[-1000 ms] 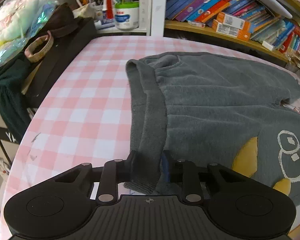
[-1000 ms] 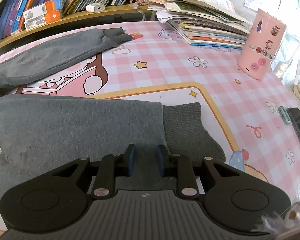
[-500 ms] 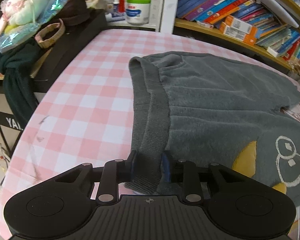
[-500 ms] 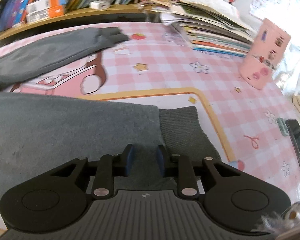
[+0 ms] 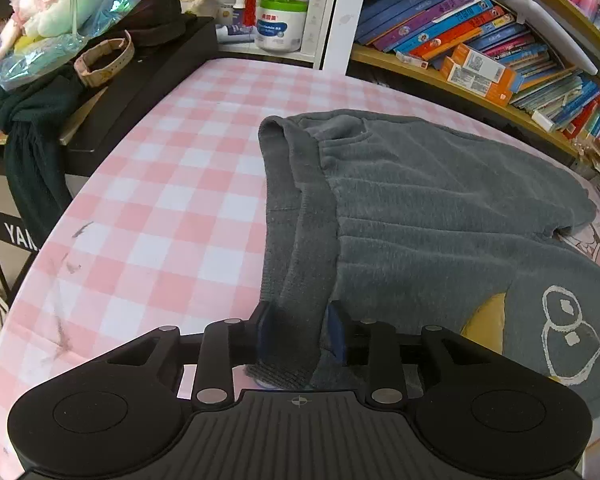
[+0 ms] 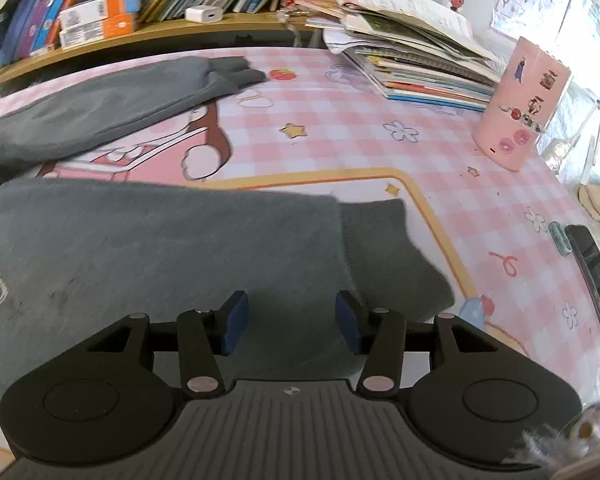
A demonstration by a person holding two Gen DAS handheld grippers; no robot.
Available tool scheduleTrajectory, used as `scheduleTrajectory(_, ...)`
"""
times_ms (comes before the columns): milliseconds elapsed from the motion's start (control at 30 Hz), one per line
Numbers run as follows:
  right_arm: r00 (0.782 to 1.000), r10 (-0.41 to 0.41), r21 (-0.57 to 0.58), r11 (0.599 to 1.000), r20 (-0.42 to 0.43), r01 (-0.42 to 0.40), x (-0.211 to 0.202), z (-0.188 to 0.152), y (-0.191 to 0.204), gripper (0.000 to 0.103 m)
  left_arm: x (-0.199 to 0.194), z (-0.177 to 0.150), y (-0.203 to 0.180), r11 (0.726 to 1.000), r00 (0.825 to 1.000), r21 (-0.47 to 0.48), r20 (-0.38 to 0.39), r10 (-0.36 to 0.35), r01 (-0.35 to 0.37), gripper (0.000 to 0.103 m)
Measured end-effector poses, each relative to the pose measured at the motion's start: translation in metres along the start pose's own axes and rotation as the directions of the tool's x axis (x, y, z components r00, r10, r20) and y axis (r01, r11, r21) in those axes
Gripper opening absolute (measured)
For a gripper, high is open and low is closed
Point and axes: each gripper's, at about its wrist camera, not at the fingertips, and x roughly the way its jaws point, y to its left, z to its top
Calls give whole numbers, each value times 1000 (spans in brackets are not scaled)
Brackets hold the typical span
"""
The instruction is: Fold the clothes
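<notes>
Grey trousers spread on the checked table, one tool at each end.

From the left wrist we see the left tool (image 5: 300, 334) with the ribbed waistband (image 5: 300, 240) of the grey trousers (image 5: 440, 220) between its blue pads; its jaws have just been opening a little, and we cannot tell if they still pinch the fabric. The trousers lie flat on the pink checked table (image 5: 172, 208), below a shelf of books (image 5: 460, 40). From the right wrist, our right tool (image 6: 292, 324) stands spread above the trouser leg near its ribbed cuff (image 6: 388, 252), jaws just opened, pads clear of the cloth. A pink cup (image 6: 520, 104) stands well apart.
</notes>
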Motion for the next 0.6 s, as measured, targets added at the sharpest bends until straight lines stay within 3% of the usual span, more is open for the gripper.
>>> scheduleTrajectory(133,1000,28,9,1000,14,-28,-12,-8,14,46,0,0,1,1000,1000,16,-2,-6,6,32)
scheduleTrajectory(233,999,50,1,999,9,-50,-19,-13,25,47,3,2,0,999,999,32,-14,34,-34,43)
scheduleTrajectory(600,998,63,-17,998,-23,-64,-21,-26,48,52,4,4,16,999,999,1,-9,33,-33,44)
